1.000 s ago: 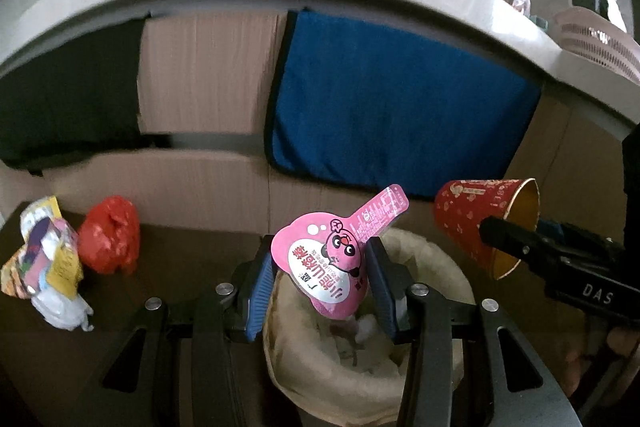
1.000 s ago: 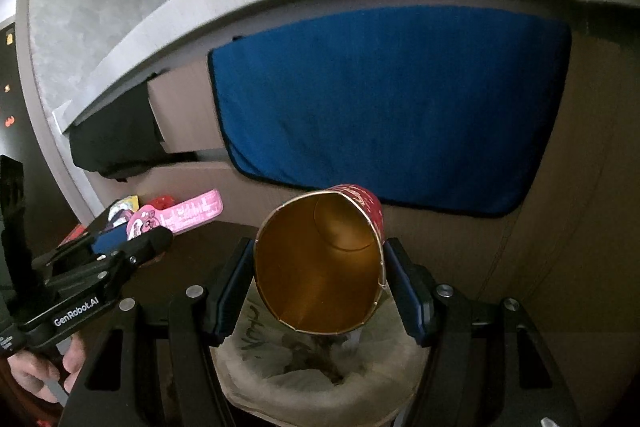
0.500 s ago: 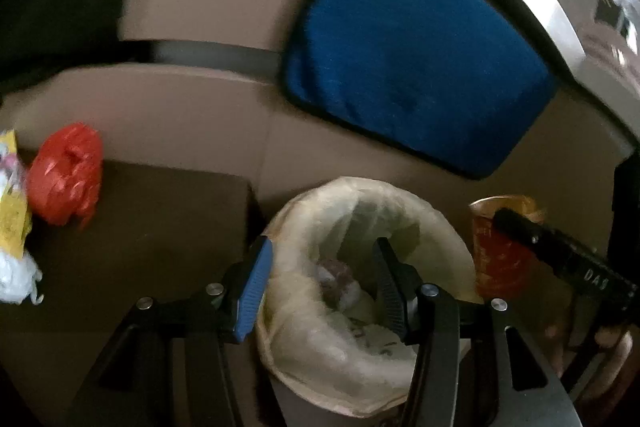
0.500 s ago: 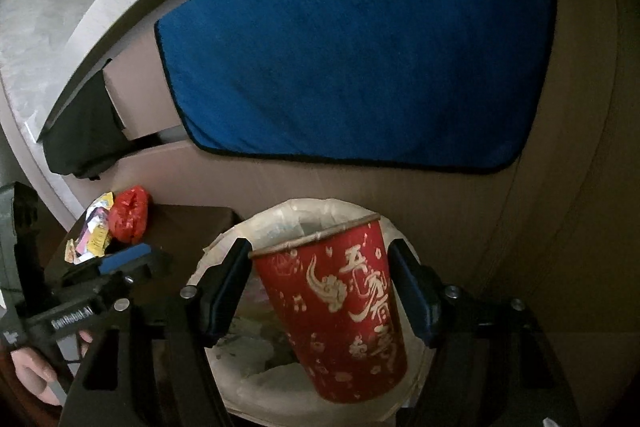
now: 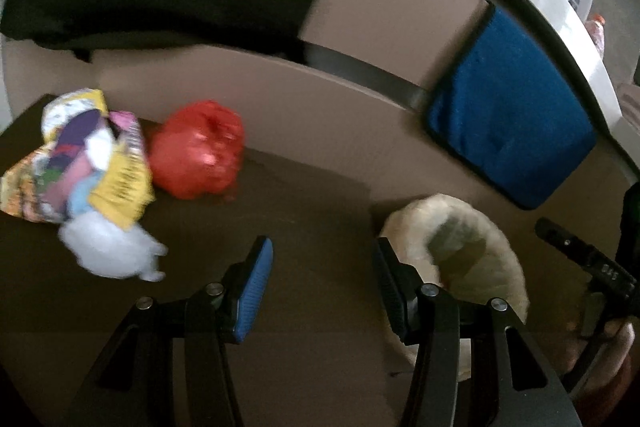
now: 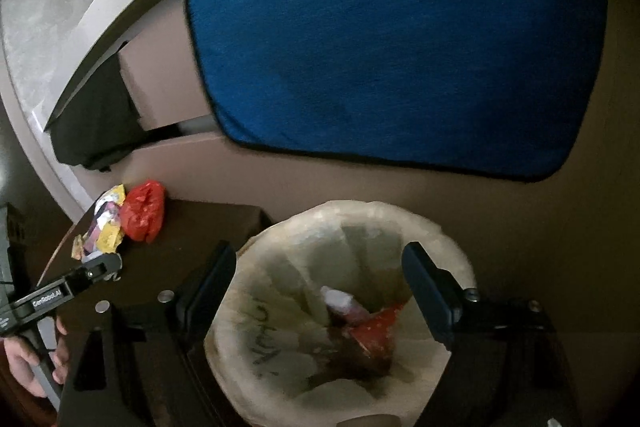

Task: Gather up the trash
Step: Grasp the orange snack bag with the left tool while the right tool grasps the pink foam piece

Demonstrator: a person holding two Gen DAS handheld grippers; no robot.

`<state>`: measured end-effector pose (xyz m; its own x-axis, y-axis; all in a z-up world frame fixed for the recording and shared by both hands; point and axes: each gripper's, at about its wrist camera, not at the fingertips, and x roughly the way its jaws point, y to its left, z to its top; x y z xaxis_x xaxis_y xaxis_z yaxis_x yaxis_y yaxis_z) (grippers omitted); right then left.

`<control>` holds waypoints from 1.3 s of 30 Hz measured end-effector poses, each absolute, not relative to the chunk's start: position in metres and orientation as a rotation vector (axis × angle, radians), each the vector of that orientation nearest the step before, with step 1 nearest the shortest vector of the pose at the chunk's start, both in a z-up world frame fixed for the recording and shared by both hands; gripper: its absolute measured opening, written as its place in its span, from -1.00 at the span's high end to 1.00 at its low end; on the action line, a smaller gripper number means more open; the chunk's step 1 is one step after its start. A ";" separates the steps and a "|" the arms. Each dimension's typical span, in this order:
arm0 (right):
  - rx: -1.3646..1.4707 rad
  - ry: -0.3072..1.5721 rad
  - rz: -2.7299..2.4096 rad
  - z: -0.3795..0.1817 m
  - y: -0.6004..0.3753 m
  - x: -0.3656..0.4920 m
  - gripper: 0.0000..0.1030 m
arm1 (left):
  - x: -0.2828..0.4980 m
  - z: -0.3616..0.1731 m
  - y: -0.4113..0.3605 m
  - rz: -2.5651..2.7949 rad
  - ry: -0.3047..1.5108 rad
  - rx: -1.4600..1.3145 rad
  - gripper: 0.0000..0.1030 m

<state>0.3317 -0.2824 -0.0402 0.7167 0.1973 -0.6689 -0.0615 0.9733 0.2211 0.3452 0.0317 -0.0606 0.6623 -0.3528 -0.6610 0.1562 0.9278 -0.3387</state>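
Two fisheye views look steeply down along black hand-held tools. The left gripper [image 5: 322,269], low in the frame's centre, has its fingers spread with nothing between them, over a dark bench [image 5: 280,195]. Its jaws opened within the past second. At upper left lie crumpled wrappers [image 5: 76,163], a white wad [image 5: 108,251] and a red plastic bag [image 5: 196,151], touching one another. The right gripper [image 6: 316,279] hangs above the lined trash bin [image 6: 280,259], jaws just opened wide and empty; a red cup [image 6: 374,327] lies inside the bin. A hand [image 6: 24,359] grips the left tool's handle at lower left.
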 end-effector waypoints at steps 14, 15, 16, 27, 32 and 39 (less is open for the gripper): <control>0.105 0.780 0.307 -0.050 -0.183 0.345 -0.57 | 0.364 -0.061 0.198 0.006 0.659 -0.432 -0.02; 0.101 0.789 0.319 -0.053 -0.176 0.347 -0.57 | 0.372 -0.062 0.208 0.016 0.665 -0.442 -0.02; 0.095 0.797 0.332 -0.055 -0.168 0.348 -0.57 | 0.386 -0.064 0.219 0.022 0.683 -0.455 -0.02; 0.035 0.874 0.423 -0.073 -0.109 0.360 -0.56 | 0.464 -0.117 0.236 -0.017 0.900 -0.524 -0.02; 0.034 0.882 0.440 -0.077 -0.102 0.358 -0.56 | 0.434 -0.117 0.208 -0.128 0.965 -0.354 -0.02; 0.058 0.912 0.510 -0.088 -0.082 0.356 -0.56 | 0.378 -0.123 0.211 -0.161 1.009 -0.362 0.26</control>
<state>0.3555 -0.0817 -0.0876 0.5020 0.4457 -0.7412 -0.3973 0.8801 0.2601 0.3784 0.2106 -0.1233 0.5276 -0.2965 -0.7961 -0.0339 0.9290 -0.3685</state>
